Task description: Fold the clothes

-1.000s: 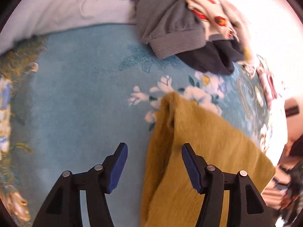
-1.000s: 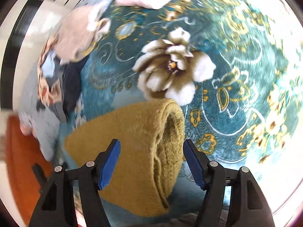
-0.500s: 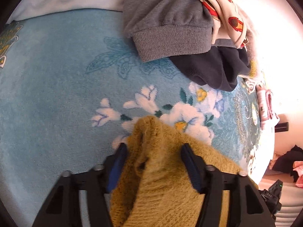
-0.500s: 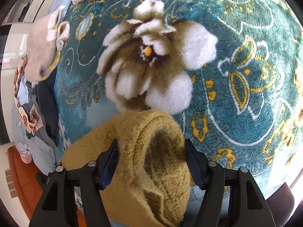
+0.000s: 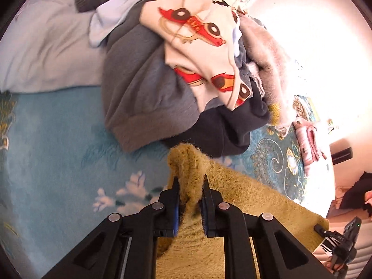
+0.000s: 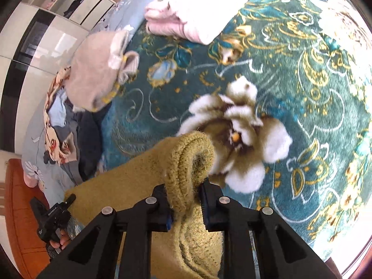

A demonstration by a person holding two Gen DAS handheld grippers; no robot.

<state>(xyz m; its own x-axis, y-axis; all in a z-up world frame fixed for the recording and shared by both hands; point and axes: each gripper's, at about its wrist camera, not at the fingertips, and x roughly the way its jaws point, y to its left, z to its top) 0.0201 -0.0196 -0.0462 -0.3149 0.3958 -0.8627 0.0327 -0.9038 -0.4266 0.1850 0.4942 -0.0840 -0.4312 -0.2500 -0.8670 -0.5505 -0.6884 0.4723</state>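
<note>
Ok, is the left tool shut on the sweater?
Shut. The left tool pinches a bunched edge of the mustard sweater between its blue pads.

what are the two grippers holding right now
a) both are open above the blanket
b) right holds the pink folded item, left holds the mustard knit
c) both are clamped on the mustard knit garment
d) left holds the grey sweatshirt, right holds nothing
c: the left gripper has a bunched edge of the mustard knit garment pinched between its fingers, and the right gripper is closed on a rolled edge of the same garment.
</note>
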